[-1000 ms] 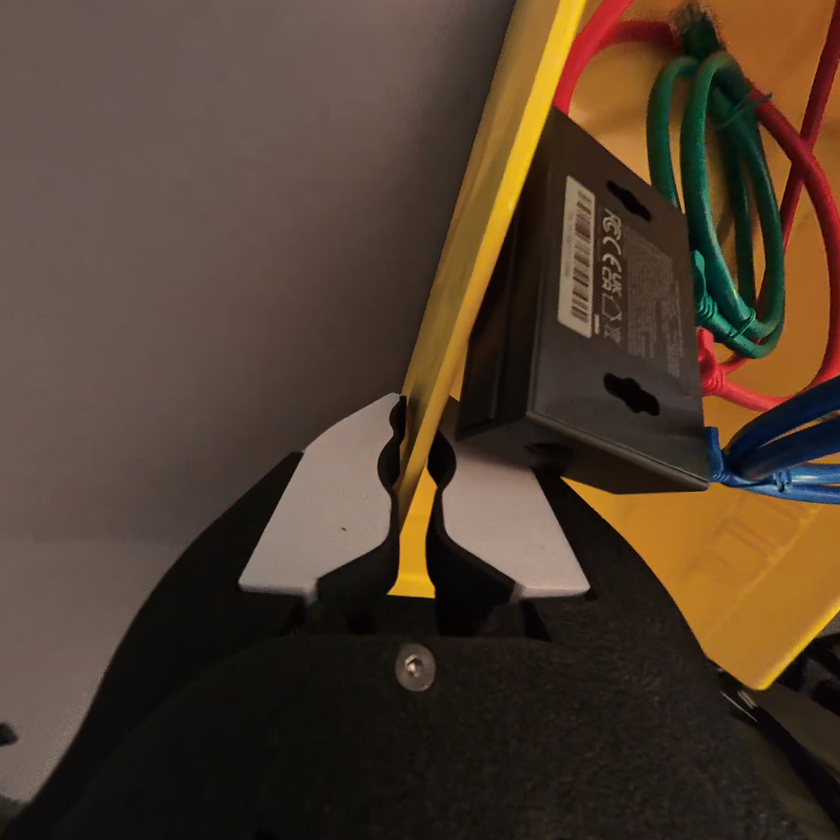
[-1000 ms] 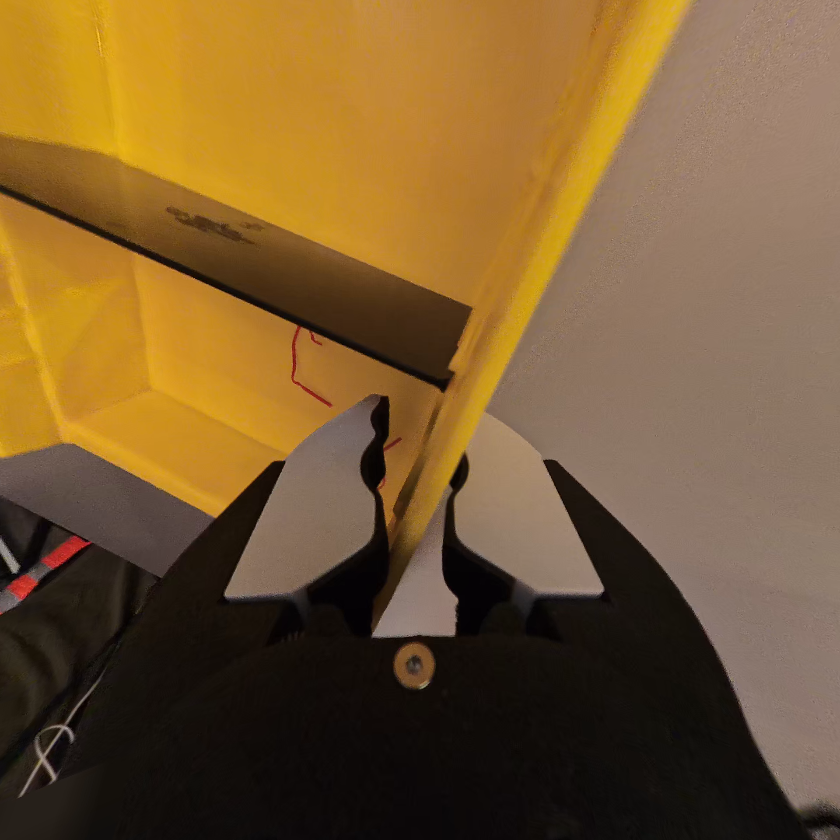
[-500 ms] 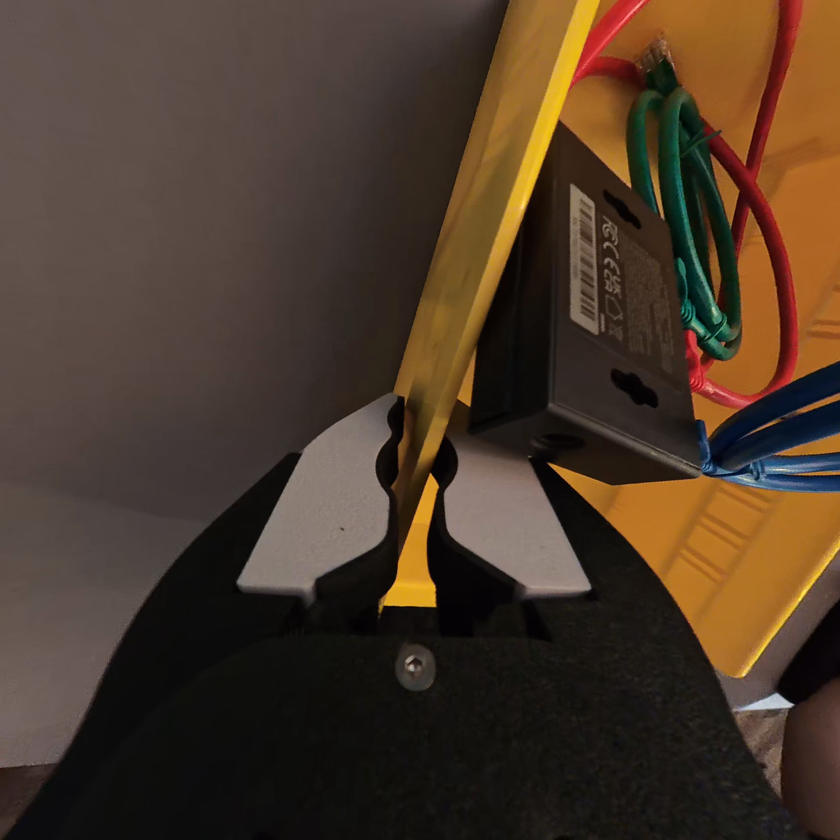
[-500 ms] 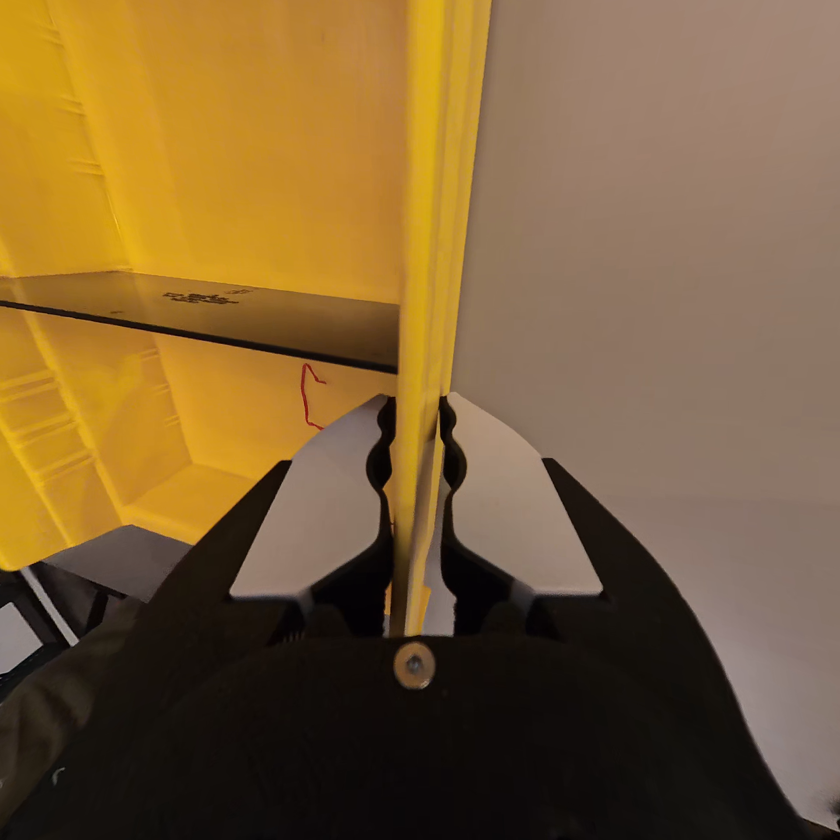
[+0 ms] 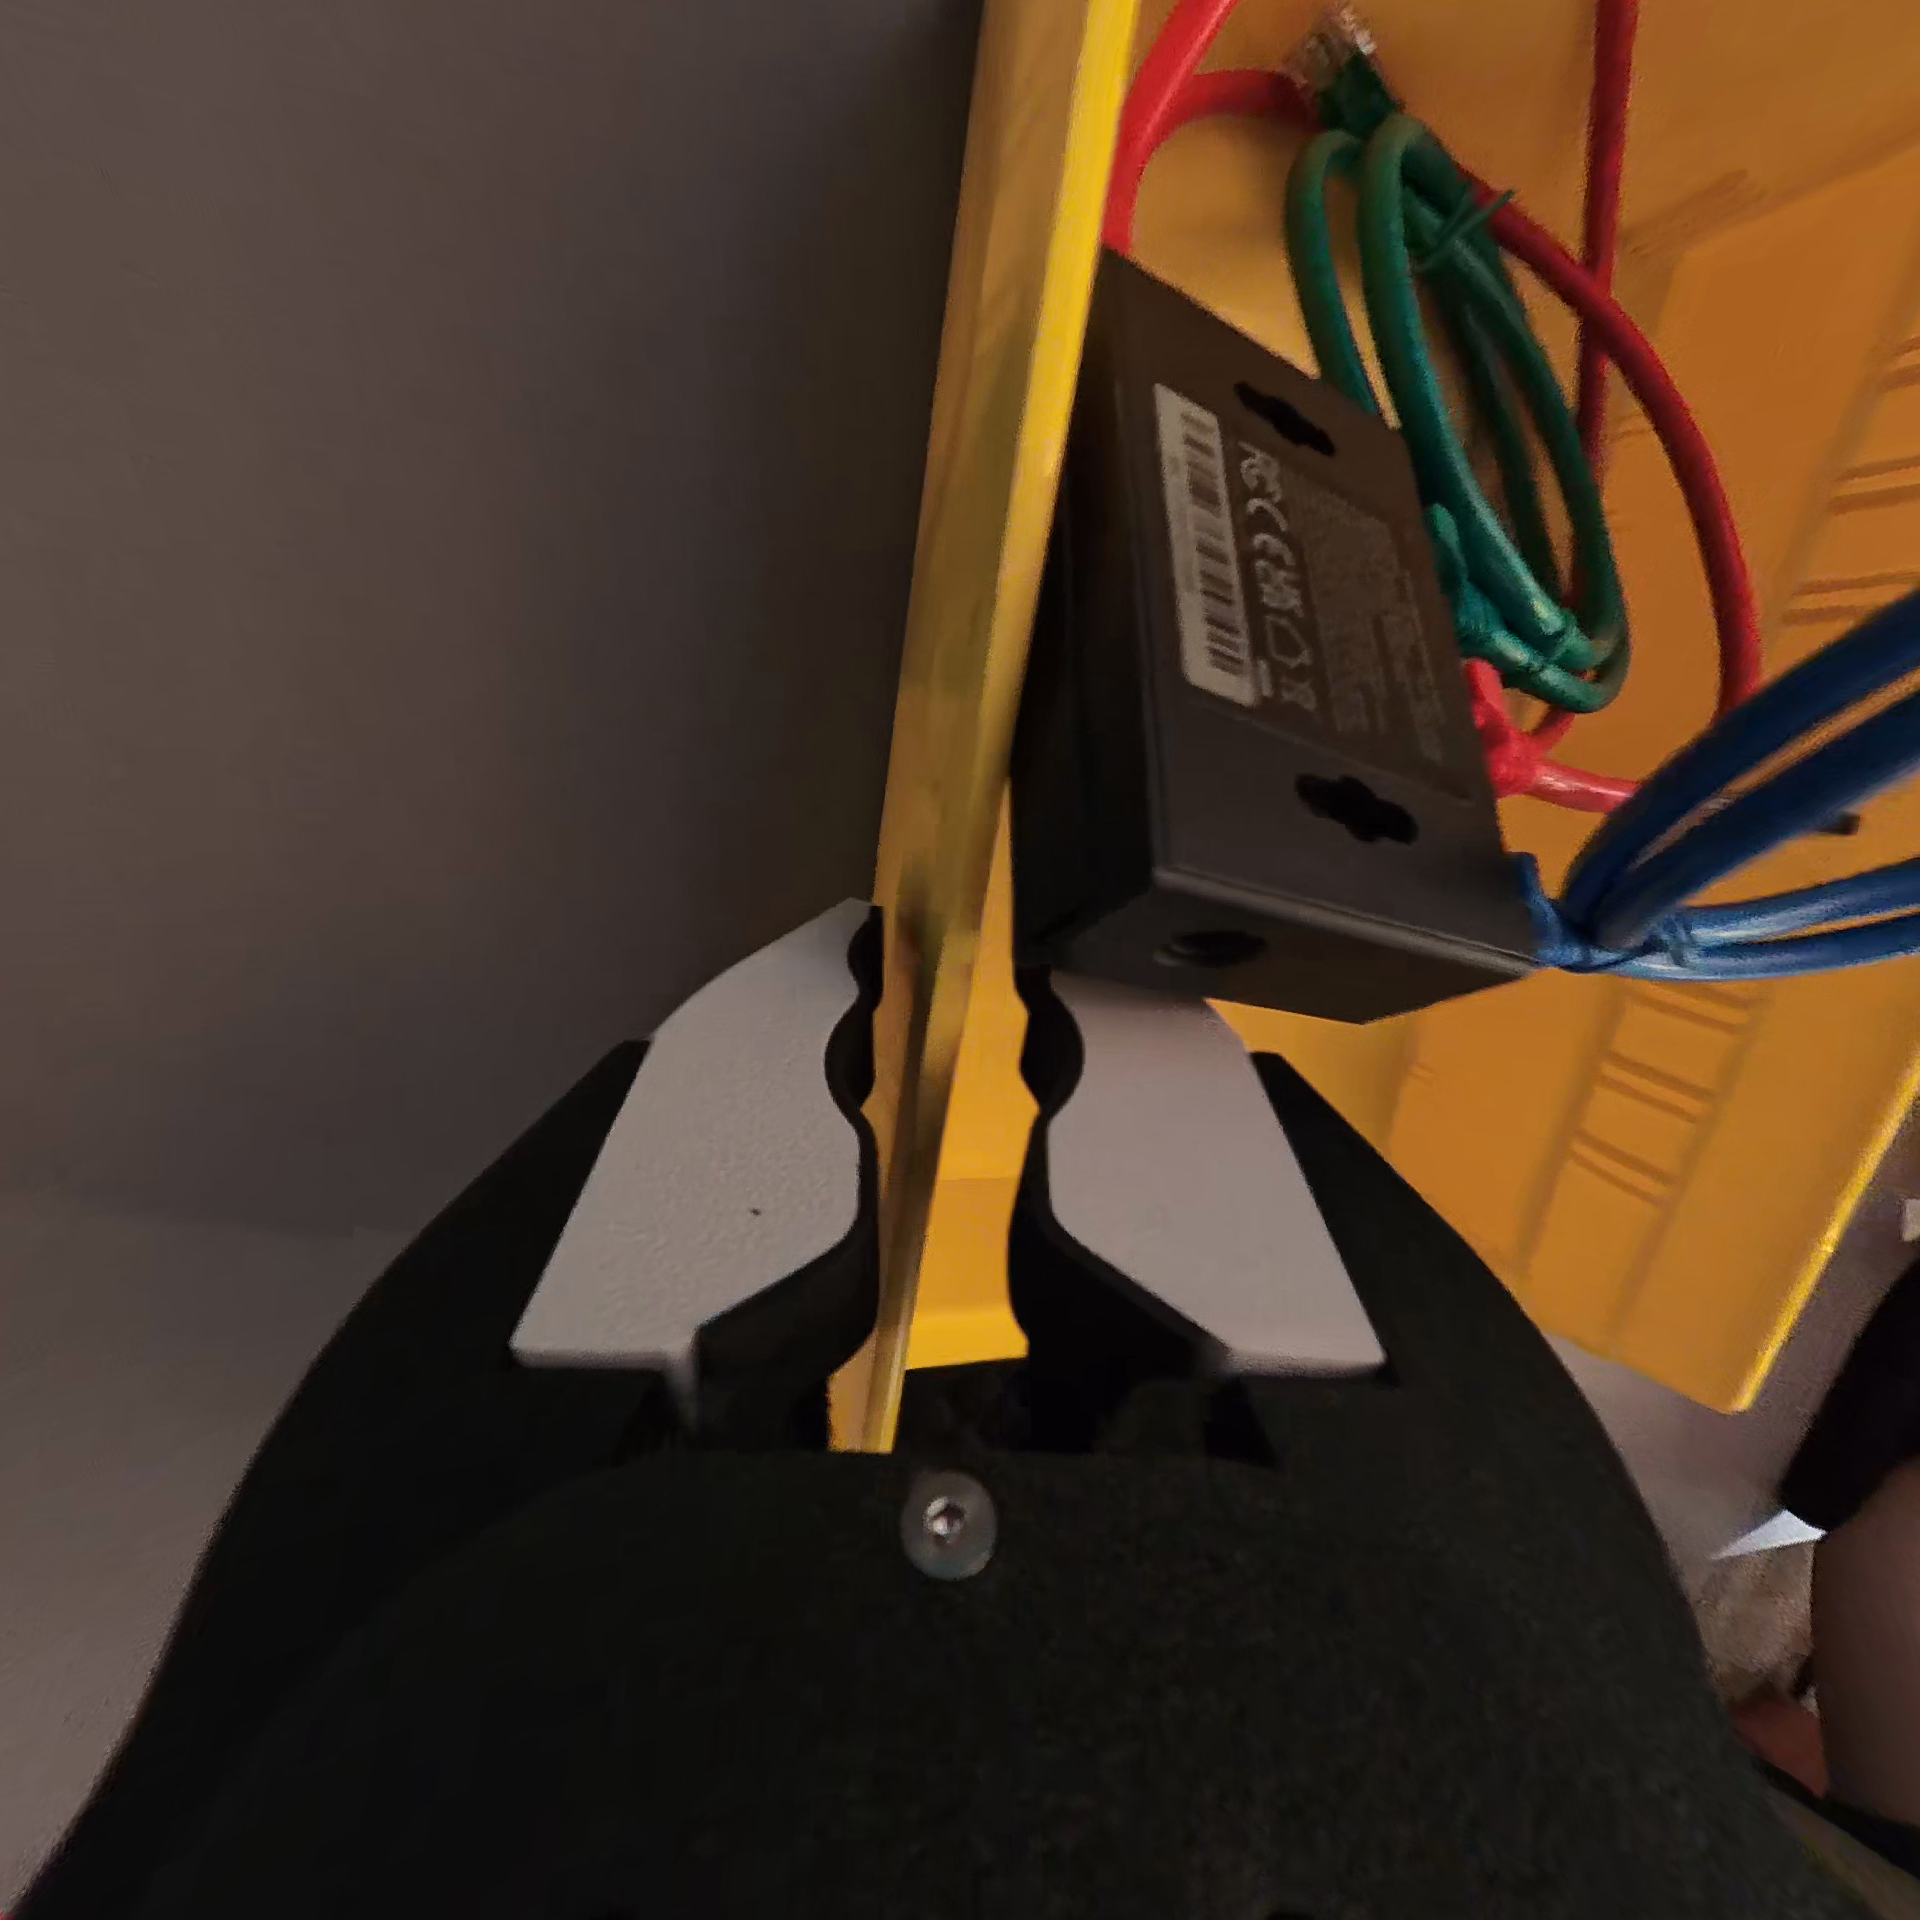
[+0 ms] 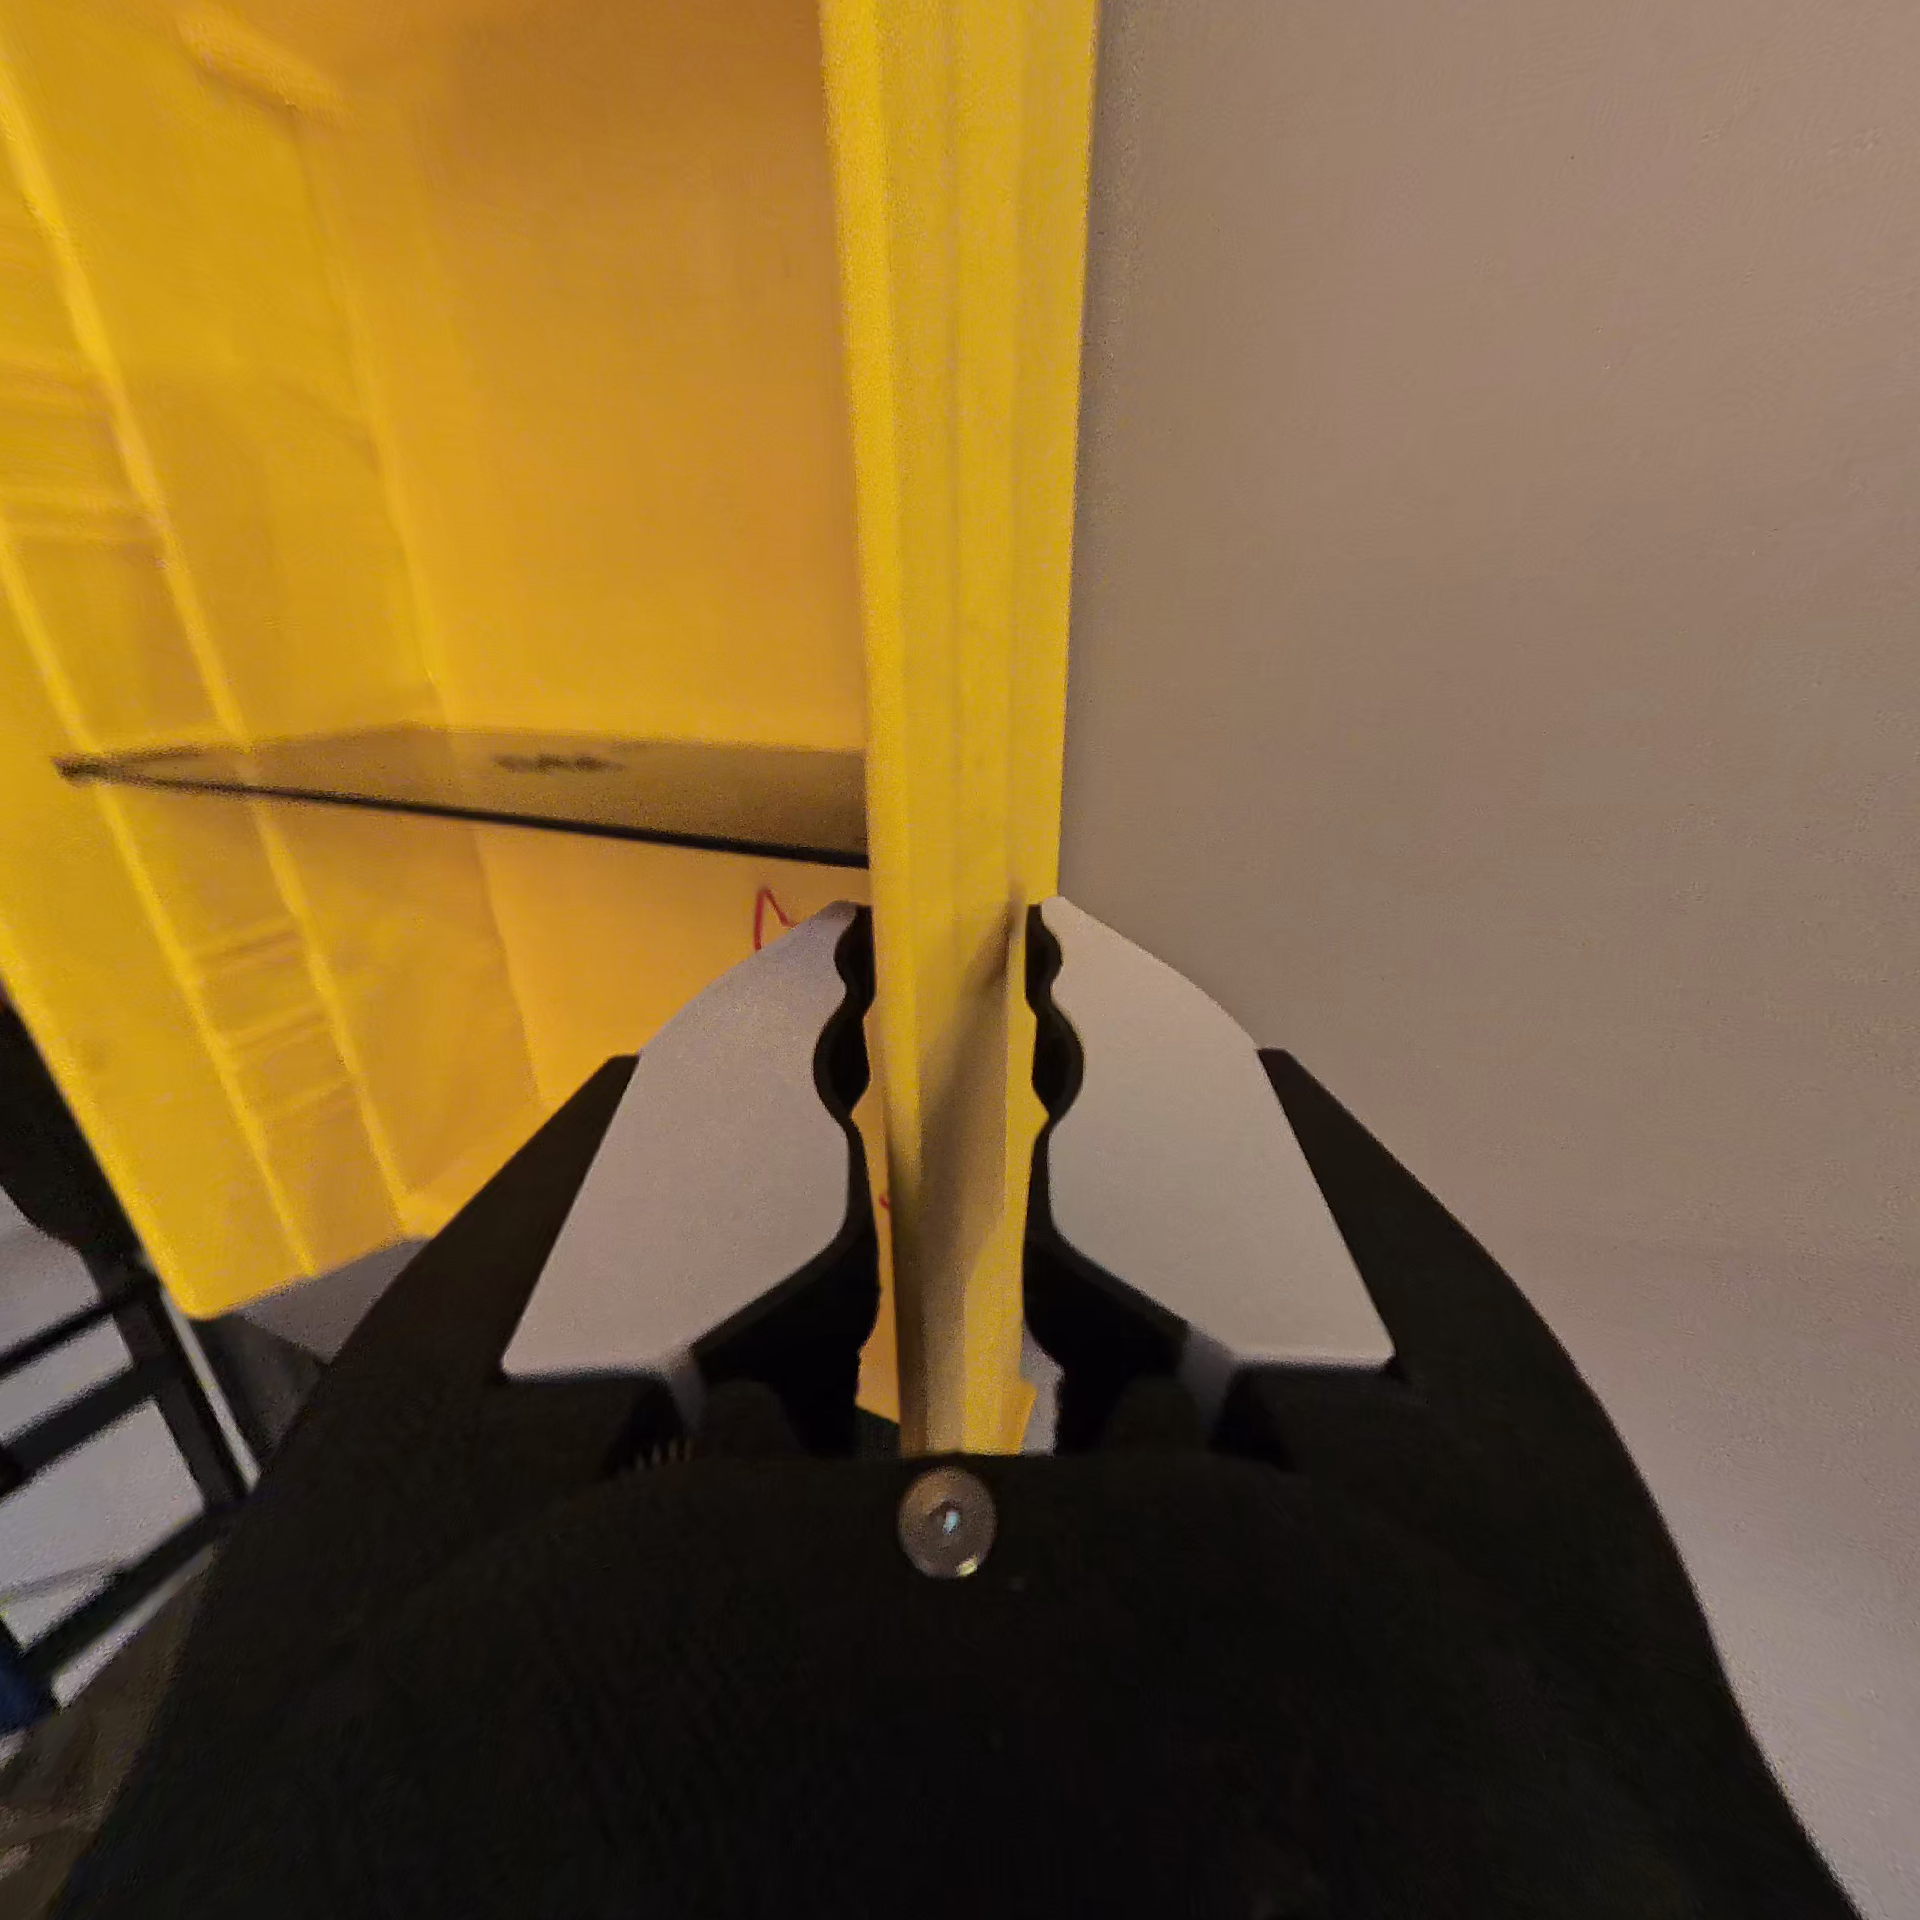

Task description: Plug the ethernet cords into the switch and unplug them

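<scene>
Left wrist view shows the flat black plastic switch box (image 5: 1278, 665) inside the big yellow plastic bin (image 5: 1621, 1091), leaning on the bin's wall. It sits just up and to the right of the left gripper (image 5: 951, 935), long side running up and away. Green (image 5: 1455, 416), red (image 5: 1652, 343) and blue cords (image 5: 1745, 790) hang off its far edge. The left gripper is clamped on the bin's rim. The right gripper (image 6: 945, 914) pinches the other rim, farther from the switch.
</scene>
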A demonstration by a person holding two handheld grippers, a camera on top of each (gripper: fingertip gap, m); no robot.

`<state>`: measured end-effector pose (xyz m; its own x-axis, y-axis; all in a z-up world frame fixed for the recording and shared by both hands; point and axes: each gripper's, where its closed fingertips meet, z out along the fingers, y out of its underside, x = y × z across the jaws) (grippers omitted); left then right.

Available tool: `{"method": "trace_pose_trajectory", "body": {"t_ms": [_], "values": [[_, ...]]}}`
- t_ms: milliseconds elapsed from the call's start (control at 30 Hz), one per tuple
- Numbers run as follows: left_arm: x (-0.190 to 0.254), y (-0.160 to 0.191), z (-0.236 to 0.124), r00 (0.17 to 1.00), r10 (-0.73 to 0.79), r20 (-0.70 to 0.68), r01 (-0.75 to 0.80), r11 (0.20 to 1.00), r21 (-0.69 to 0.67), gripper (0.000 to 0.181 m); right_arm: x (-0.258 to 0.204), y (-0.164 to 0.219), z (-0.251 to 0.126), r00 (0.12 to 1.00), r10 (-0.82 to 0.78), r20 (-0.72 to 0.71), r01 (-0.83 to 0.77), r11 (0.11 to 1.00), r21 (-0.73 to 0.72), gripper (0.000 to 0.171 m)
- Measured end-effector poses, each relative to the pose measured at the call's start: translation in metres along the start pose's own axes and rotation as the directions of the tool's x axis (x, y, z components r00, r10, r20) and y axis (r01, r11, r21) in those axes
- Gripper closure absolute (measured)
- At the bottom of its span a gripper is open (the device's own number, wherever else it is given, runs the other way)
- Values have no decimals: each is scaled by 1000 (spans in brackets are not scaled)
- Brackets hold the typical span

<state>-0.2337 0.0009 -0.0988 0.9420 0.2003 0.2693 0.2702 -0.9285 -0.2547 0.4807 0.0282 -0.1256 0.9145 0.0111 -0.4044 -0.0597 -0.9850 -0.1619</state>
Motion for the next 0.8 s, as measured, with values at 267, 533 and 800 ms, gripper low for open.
{"method": "trace_pose_trajectory", "body": {"t_ms": [267, 533, 800], "values": [[7, 4, -31, 995, 93, -18, -92, 993, 70, 123, 6, -64, -113, 973, 23, -231, 119, 804, 582, 136], [5, 8, -46, 990, 138, -23, -133, 981, 138, 123, -18, -69, -224, 835, 192, -515, 402, 425, 811, 138], [15, 2, -62, 983, 181, -31, -172, 964, 201, 123, -15, -60, -246, 792, 292, -536, 430, 356, 829, 138]]}}
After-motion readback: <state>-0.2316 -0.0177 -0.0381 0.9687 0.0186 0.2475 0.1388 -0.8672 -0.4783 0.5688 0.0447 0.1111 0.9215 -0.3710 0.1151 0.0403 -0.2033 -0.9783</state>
